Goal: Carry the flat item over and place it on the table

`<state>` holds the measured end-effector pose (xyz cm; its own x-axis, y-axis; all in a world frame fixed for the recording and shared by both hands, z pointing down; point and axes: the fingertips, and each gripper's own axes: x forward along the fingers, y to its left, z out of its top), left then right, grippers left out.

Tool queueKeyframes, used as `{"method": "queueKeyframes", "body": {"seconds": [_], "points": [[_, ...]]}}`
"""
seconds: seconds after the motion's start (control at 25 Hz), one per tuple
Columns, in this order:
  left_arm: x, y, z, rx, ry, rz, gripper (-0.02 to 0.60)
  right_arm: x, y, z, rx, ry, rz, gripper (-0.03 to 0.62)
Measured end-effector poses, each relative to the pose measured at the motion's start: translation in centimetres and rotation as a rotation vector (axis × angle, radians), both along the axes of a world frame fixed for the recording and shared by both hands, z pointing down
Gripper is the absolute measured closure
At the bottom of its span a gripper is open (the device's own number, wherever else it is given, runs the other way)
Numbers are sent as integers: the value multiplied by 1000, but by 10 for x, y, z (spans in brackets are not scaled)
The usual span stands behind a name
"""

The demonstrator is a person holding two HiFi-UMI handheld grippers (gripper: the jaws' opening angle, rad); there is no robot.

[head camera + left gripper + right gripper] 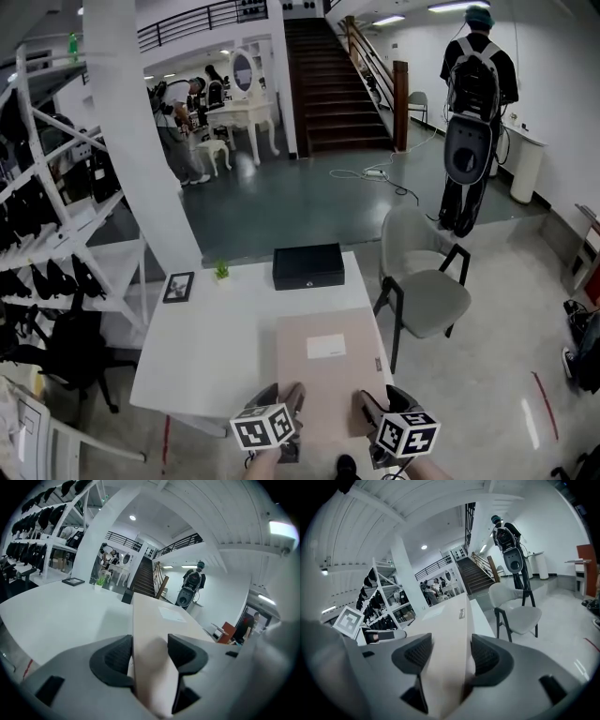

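Observation:
A flat beige box (328,370) with a white label (325,346) lies level over the near right part of the white table (216,347). My left gripper (293,405) is shut on its near left edge, and my right gripper (364,409) is shut on its near right edge. In the left gripper view the beige box (150,634) runs away from between the jaws of the left gripper (149,654). The right gripper view shows the beige box (445,634) clamped edge-on in the right gripper (450,654). Whether the box rests on the table or hovers just above, I cannot tell.
A black case (307,265), a small potted plant (221,271) and a framed picture (177,287) sit along the table's far side. A grey chair (422,277) stands right of the table. White shelving (47,234) is at the left. A person with a backpack (473,103) stands beyond.

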<state>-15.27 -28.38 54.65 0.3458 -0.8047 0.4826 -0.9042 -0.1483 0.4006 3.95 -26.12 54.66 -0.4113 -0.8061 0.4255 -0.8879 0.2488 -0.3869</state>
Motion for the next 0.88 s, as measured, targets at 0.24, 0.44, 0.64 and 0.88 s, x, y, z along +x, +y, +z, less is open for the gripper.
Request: {"method": "queueKeyframes", "body": {"seconds": [0.24, 0.44, 0.64, 0.88], "points": [[3, -22, 8, -24, 4, -6, 341, 3, -23, 9, -19, -1, -6, 329], [5, -39, 17, -50, 2, -4, 341, 5, -39, 17, -41, 7, -7, 330], [10, -55, 26, -78, 13, -8, 341, 10, -55, 23, -51, 13, -6, 330], [12, -70, 32, -91, 9, -10, 341, 12, -71, 32, -63, 12, -7, 330]]}}
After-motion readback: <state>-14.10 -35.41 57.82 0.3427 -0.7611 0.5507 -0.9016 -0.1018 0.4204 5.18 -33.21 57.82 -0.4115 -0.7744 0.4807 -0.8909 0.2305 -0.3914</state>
